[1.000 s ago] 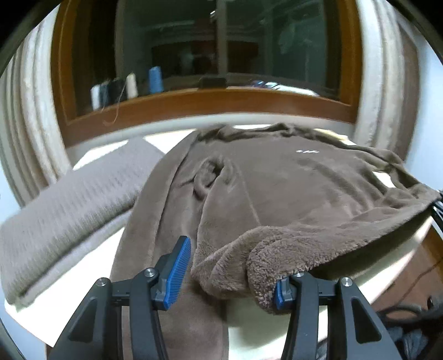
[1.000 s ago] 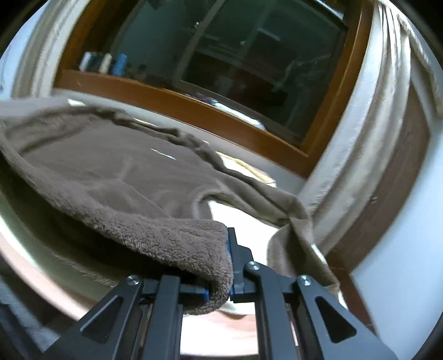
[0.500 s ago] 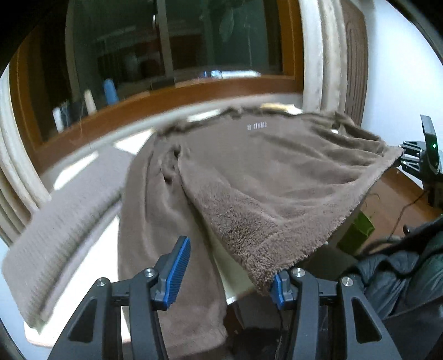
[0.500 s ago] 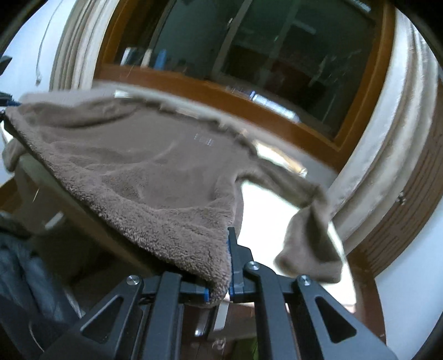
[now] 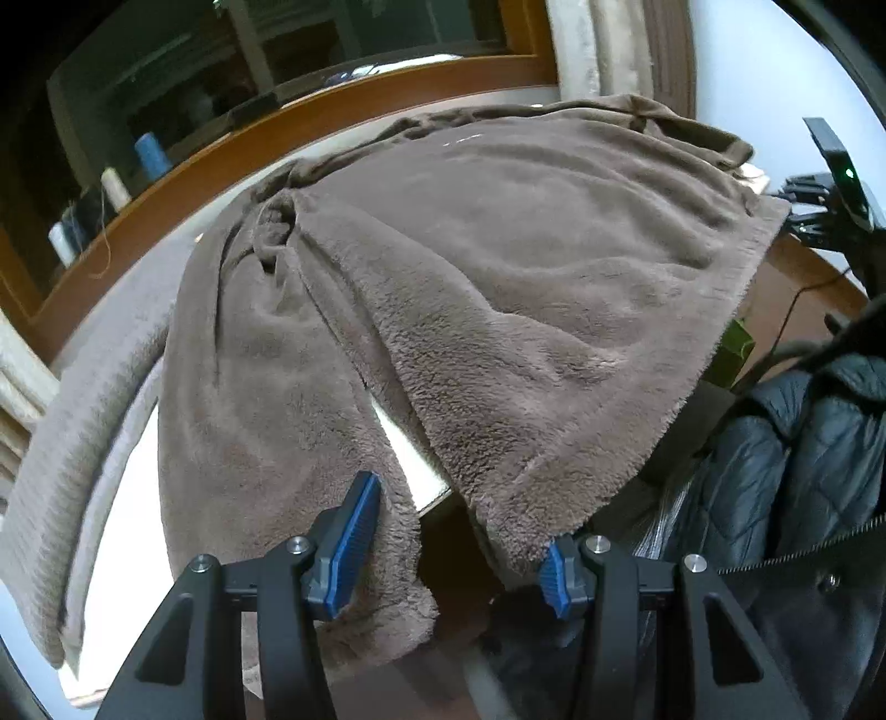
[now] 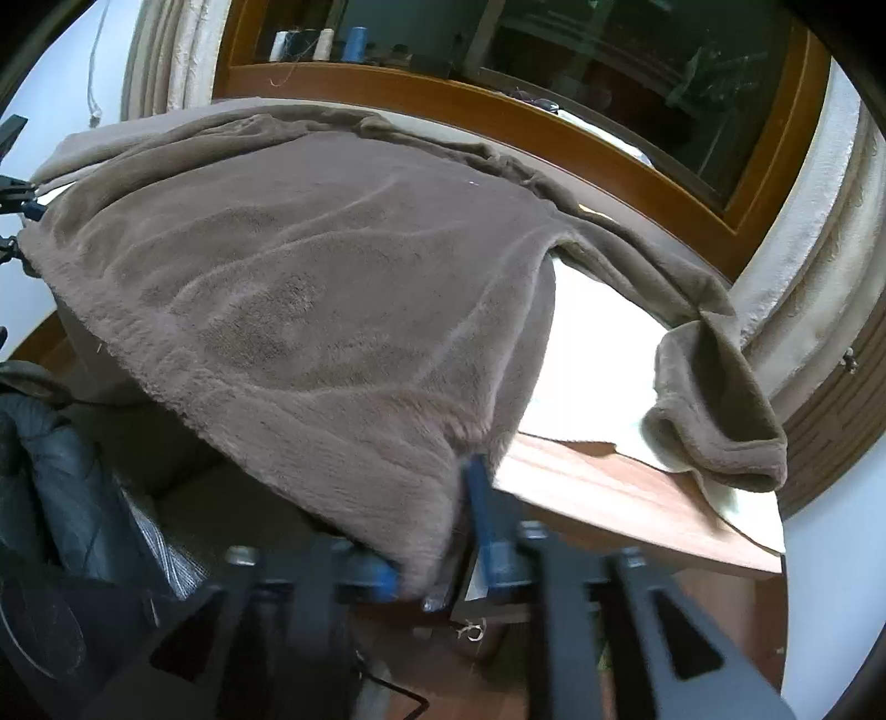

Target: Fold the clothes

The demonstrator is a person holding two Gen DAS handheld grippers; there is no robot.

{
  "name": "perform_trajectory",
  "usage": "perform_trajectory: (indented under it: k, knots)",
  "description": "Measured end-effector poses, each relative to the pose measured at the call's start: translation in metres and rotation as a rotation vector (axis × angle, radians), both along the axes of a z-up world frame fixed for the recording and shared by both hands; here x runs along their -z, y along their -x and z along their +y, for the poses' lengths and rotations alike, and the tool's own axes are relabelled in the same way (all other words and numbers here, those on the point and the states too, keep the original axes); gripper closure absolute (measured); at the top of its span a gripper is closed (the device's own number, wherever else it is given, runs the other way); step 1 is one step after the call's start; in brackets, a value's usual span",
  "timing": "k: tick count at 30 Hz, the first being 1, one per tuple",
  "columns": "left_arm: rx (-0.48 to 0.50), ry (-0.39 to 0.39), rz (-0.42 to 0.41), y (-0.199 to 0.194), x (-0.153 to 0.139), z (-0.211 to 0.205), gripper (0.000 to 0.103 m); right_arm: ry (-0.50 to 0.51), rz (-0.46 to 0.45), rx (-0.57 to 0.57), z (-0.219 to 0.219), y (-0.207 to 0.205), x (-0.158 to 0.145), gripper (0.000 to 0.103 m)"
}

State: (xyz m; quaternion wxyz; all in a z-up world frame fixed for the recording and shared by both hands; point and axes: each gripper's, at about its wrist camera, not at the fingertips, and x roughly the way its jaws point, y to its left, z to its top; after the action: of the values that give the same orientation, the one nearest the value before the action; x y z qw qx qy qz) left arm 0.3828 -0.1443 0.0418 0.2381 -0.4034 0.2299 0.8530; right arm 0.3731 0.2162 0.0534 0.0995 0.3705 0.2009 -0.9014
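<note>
A brown fleece garment (image 5: 498, 288) lies spread on the white table (image 5: 410, 459), its hem hanging over the near edge. My left gripper (image 5: 459, 559) stands open below that edge. The hem's corner brushes its right pad (image 5: 556, 576), and the left sleeve (image 5: 266, 415) hangs by its left pad. In the right wrist view the garment (image 6: 310, 288) fills the middle. My right gripper (image 6: 432, 548) is blurred, its jaws opening, with the hem's other corner loose between them. The right sleeve (image 6: 720, 399) lies bunched on the table.
A folded grey-brown knit cloth (image 5: 83, 387) lies at the table's left. A wooden window sill (image 6: 498, 111) with thread spools (image 6: 321, 44) runs behind. A dark quilted jacket (image 5: 803, 471) is below the table's front edge (image 6: 609, 487). Curtains flank the window.
The right jaws, shut on the hem corner before, now stand apart. Both grippers have sunk, and the hem now hangs over the table's front edge. The left view has rolled.
</note>
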Motion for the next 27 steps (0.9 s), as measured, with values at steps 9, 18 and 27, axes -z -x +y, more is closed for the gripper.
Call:
perform_trajectory:
  k: [9,18,27]
  knots:
    - [0.172,0.202,0.036,-0.042,-0.002,-0.003,0.048,0.157,0.052,-0.081,0.031,-0.021,-0.035,0.022]
    - [0.183,0.086,0.143,-0.022,-0.055,0.005,0.047,0.328,0.133,-0.186,0.013,0.013,-0.079,0.022]
    - [0.004,-0.238,0.006,0.096,-0.079,0.047,0.043,0.321,-0.033,-0.248,-0.051,0.122,-0.059,0.022]
